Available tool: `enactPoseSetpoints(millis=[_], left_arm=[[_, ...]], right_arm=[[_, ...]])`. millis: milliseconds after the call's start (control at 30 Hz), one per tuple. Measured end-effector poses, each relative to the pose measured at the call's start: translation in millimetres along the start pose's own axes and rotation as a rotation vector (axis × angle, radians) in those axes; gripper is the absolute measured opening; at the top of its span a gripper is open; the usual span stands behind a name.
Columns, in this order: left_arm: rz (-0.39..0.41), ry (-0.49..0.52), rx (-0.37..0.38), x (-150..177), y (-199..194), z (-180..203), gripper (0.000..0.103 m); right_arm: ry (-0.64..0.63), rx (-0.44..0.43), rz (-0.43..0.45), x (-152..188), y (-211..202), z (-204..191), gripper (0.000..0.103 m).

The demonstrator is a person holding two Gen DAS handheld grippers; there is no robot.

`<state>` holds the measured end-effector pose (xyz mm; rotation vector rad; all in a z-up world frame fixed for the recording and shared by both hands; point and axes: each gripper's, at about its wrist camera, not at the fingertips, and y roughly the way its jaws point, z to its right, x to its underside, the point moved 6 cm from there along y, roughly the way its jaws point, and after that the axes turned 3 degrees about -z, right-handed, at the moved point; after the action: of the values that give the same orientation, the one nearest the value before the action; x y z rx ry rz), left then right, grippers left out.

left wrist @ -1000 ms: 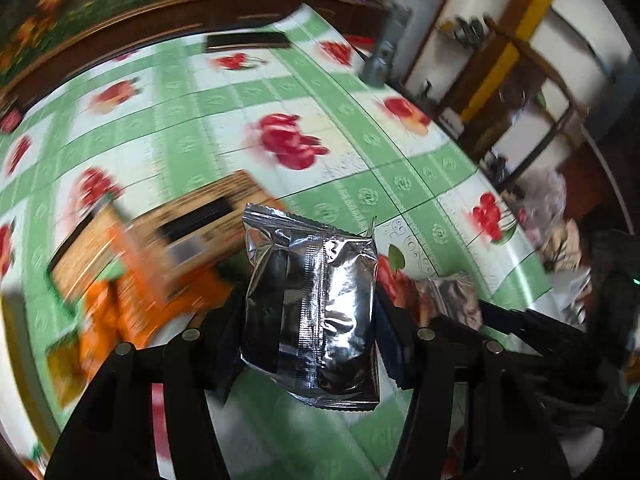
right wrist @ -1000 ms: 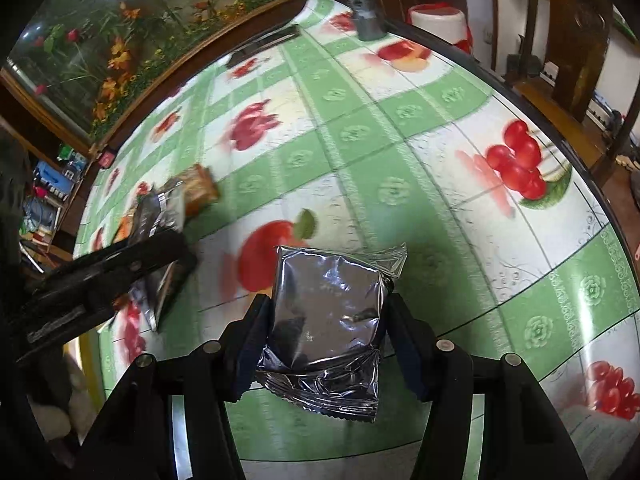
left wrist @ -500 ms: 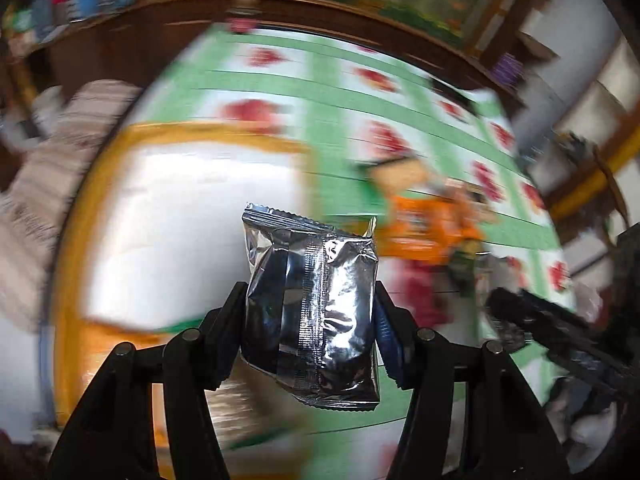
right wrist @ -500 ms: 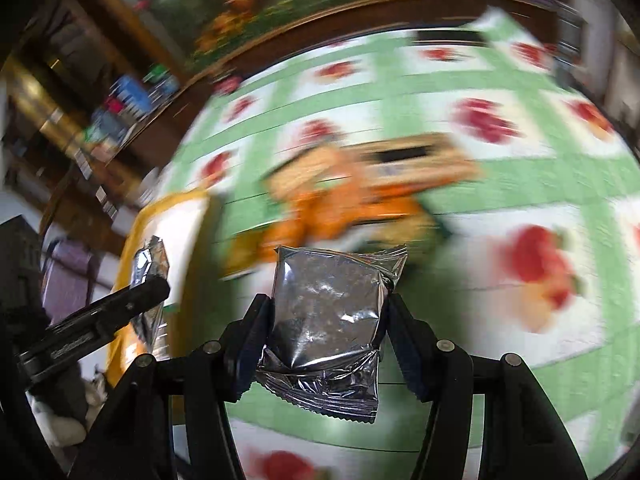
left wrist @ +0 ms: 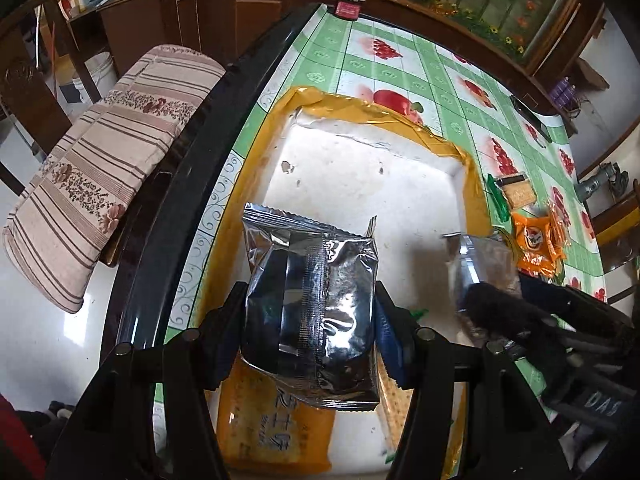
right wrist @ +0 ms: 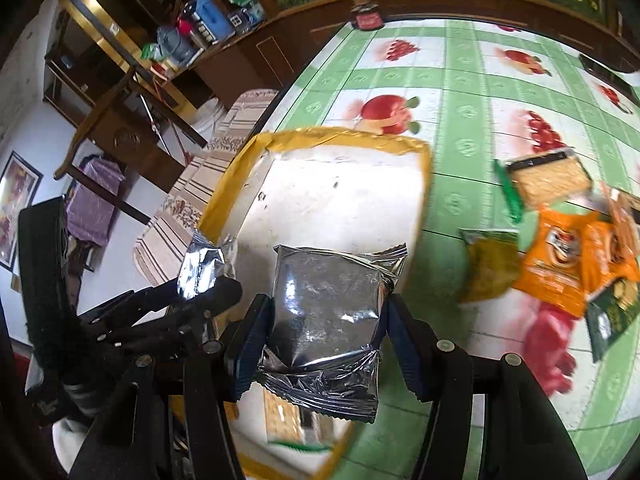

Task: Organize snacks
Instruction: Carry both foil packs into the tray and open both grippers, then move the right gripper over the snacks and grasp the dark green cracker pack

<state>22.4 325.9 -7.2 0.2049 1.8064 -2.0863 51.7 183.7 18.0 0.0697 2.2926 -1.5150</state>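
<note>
My left gripper point(left wrist: 310, 320) is shut on a silver foil snack packet point(left wrist: 312, 312) and holds it above a white tray with a yellow rim point(left wrist: 360, 108). My right gripper point(right wrist: 324, 332) is shut on a second silver foil packet point(right wrist: 326, 316), also over the tray point(right wrist: 344, 136). Each gripper shows in the other's view: the right one point(left wrist: 492, 292) at the tray's right side, the left one point(right wrist: 208, 276) at its left side. An orange packet point(left wrist: 276, 428) and a cracker packet point(left wrist: 394, 404) lie in the tray below the left gripper.
Loose snacks lie on the green fruit-print tablecloth point(right wrist: 472, 120) right of the tray: orange packets point(right wrist: 568, 264), a cracker packet point(right wrist: 548, 180), a yellow-green packet point(right wrist: 488, 264). A striped cushion point(left wrist: 100, 160) lies beyond the table's dark edge point(left wrist: 192, 152). A small red jar point(right wrist: 366, 18) stands at the far edge.
Both grippers have swung left from the snack pile to above the tray, each still holding its silver packet.
</note>
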Motion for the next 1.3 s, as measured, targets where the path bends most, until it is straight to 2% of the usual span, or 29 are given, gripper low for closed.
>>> enactPoseSetpoints(millis=[133,267,367,500,700,833,967,1067,1167,1233,1300], left_arm=[[-0.003,-0.019,0.020,-7,-1,-8,0.059],[-0.012,-0.057,0.076,-12,-5,-13,0.059],[0.017,-0.067,0.080,-15,-16,-12,0.059],[0.063,-0.072,0.129,-15,-39,0,0.059],[0.111,-0.013,0.217,-9,-74,39,0.060],[0.119,0.031,0.242,-3,-85,62,0.061],[0.102,0.044,0.240,5,-86,74,0.061],[0.092,0.028,0.236,11,-87,77,0.061],[0.086,0.026,0.221,17,-88,79,0.061],[0.085,0.030,0.217,18,-88,82,0.061],[0.081,0.031,0.221,18,-86,85,0.061]], right_arm=[[-0.009,0.019,0.001,-4,14,-8,0.061],[0.021,0.007,0.007,-10,17,-9,0.061],[0.023,0.001,0.019,-14,10,-7,0.063],[0.045,0.003,0.038,-7,-9,6,0.065],[0.151,0.061,0.078,-2,-45,76,0.065],[0.242,0.210,0.143,-24,-78,154,0.067],[0.263,0.329,0.154,-54,-85,208,0.067],[0.250,0.387,0.121,-75,-72,229,0.065],[0.236,0.398,0.045,-87,-49,246,0.061],[0.225,0.388,-0.022,-80,-34,252,0.049],[0.195,0.376,-0.057,-67,-29,250,0.044]])
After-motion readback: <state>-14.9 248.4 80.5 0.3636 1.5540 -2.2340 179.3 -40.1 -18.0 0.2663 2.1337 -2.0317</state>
